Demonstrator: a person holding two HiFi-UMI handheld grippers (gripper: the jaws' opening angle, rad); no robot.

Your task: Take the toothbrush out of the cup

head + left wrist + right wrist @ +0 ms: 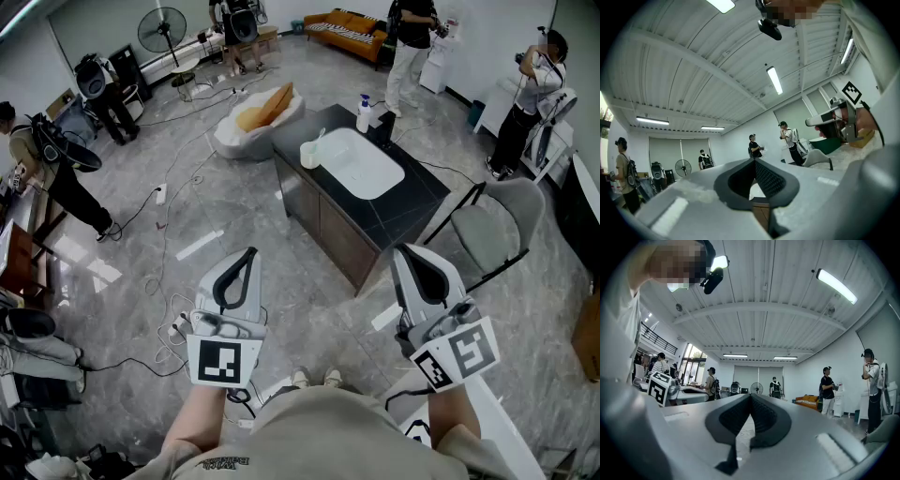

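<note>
With left gripper (251, 251) and right gripper (401, 253) closed, empty, step toward the toothbrush (319, 140) in the white cup (309, 157), well ahead on the counter (412, 202) beside the basin (361, 165); open jaws early, pinch above rim, lift straight.

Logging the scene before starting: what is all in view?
dark cabinet with white basin: one, mid-room
white cup holding a toothbrush: one each, on cabinet, left of basin
white pump bottle: one, cabinet's far end
white beanbag with orange cushion: one, floor beyond cabinet
orange sofa: one, far wall
grey chair: one, right of cabinet
black standing fan: one, far left
other people: several, room's edges
left gripper: grey, jaws shut, empty
right gripper: grey, jaws shut, empty
</note>
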